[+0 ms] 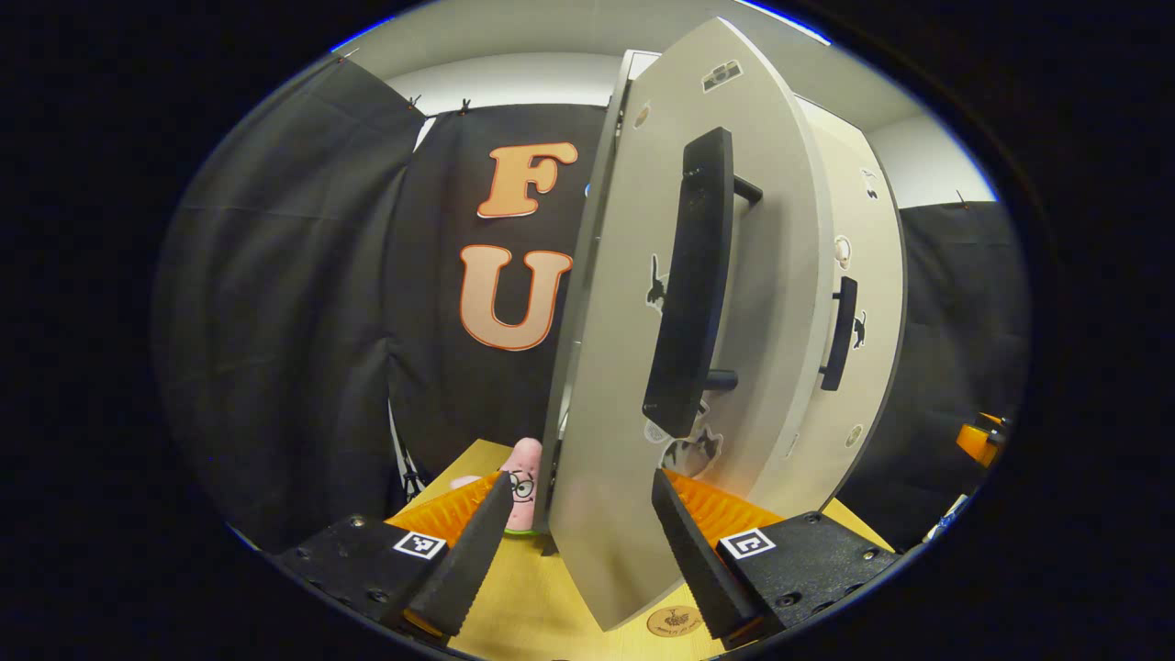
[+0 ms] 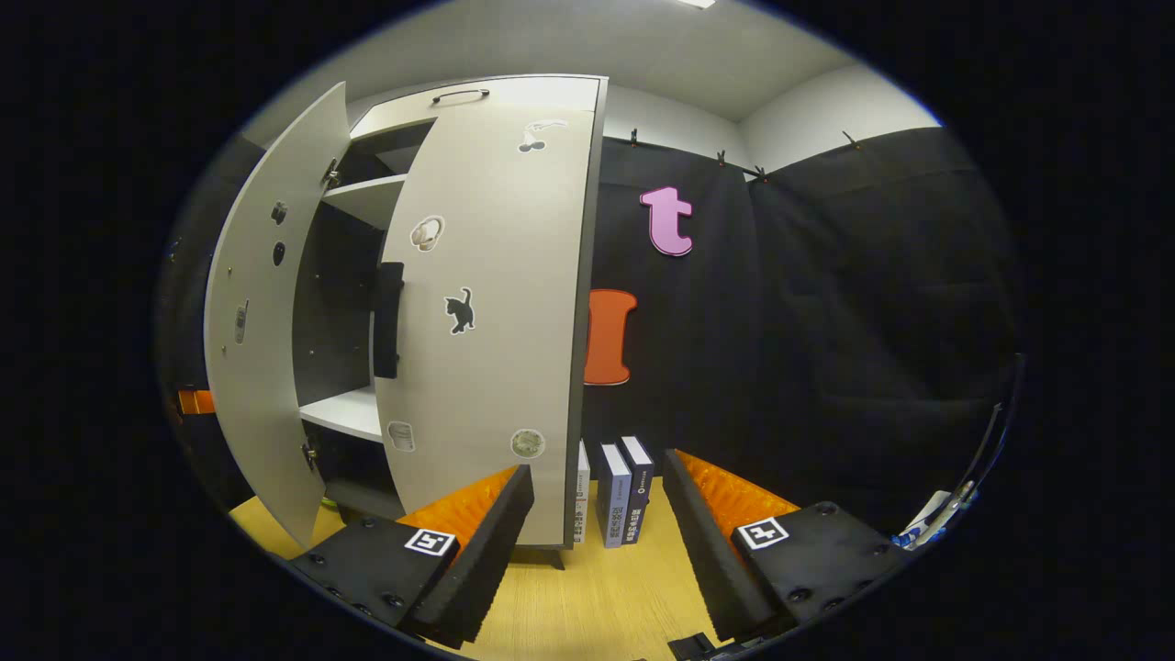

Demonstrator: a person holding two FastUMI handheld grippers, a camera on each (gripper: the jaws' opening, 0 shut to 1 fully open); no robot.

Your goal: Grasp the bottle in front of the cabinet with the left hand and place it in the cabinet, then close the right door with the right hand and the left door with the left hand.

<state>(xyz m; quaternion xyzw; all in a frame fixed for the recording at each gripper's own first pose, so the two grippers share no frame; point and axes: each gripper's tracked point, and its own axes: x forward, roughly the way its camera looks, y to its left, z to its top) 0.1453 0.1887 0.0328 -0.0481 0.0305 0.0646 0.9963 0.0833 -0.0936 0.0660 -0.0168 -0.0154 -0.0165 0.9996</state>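
The cabinet's left door (image 1: pixel 606 367) stands partly open, edge-on in the left gripper view, with a long black handle (image 1: pixel 693 275) on its outer face. My left gripper (image 1: pixel 580 482) is open, and the door's lower edge sits between its fingers. Whether a finger touches the door I cannot tell. The right door (image 2: pixel 486 303) stands shut or nearly so, with its handle (image 2: pixel 387 317) at its left edge. My right gripper (image 2: pixel 598 466) is open and holds nothing, low in front of that door's bottom right corner. Between the doors, white shelves (image 2: pixel 344 413) show inside the cabinet (image 2: pixel 386 110).
A pink plush toy (image 1: pixel 523 473) stands on the wooden table (image 1: pixel 532 606) just behind the left door. A small round disc (image 1: pixel 675 621) lies near my left gripper. Several upright books (image 2: pixel 620 491) stand right of the cabinet. Black cloth walls close in all round.
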